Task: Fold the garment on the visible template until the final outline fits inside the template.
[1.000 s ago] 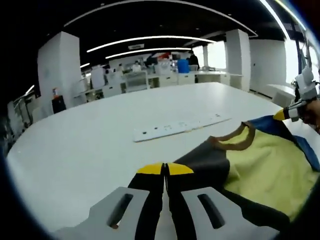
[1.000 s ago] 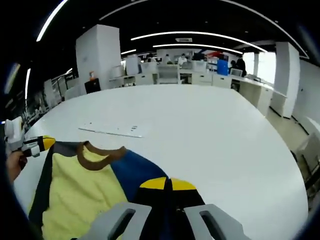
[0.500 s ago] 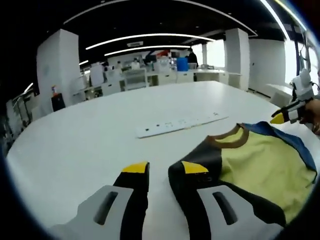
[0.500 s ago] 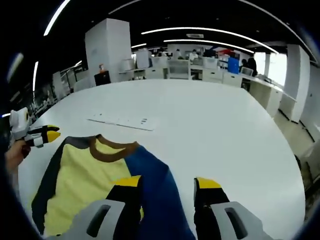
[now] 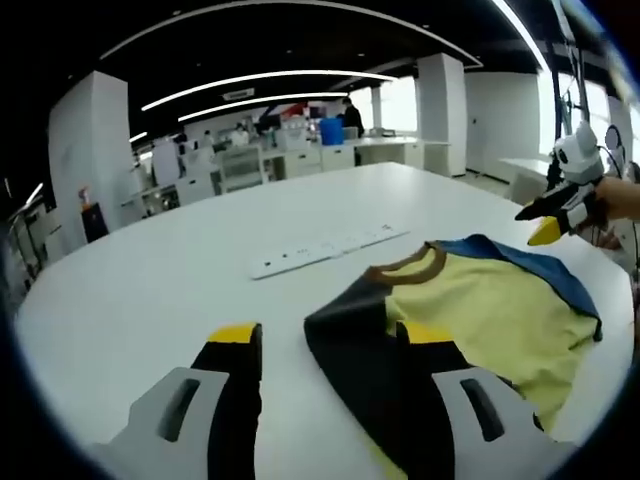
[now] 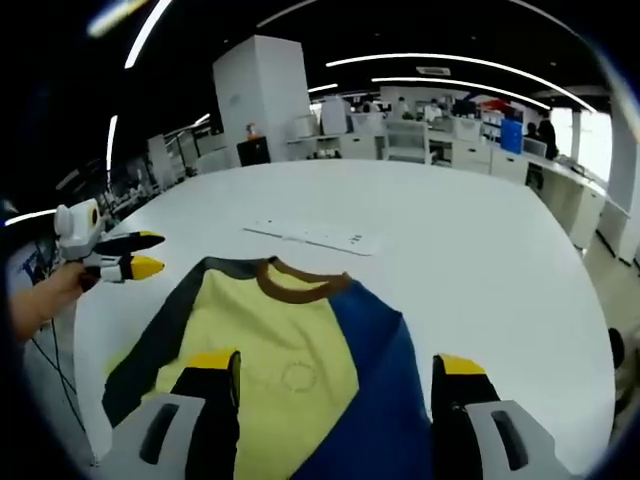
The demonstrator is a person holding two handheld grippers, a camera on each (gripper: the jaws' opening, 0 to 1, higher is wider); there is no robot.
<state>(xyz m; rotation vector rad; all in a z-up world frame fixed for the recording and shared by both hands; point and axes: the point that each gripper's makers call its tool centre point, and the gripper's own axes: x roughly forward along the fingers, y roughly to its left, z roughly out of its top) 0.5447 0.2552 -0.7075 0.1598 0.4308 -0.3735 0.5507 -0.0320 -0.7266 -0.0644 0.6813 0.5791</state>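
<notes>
Over white table (image 6: 480, 250), both tools agape.

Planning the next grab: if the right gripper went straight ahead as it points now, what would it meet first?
Most likely the shirt: its yellow front lies directly ahead between the open fingers of the right gripper. Depth is unclear, so it might skim above the fabric towards the brown collar.

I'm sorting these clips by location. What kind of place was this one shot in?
Likely a large open-plan office or lab: a broad white table holds the shirt, with rows of white desks behind it, white square columns and long curved ceiling light strips.
</notes>
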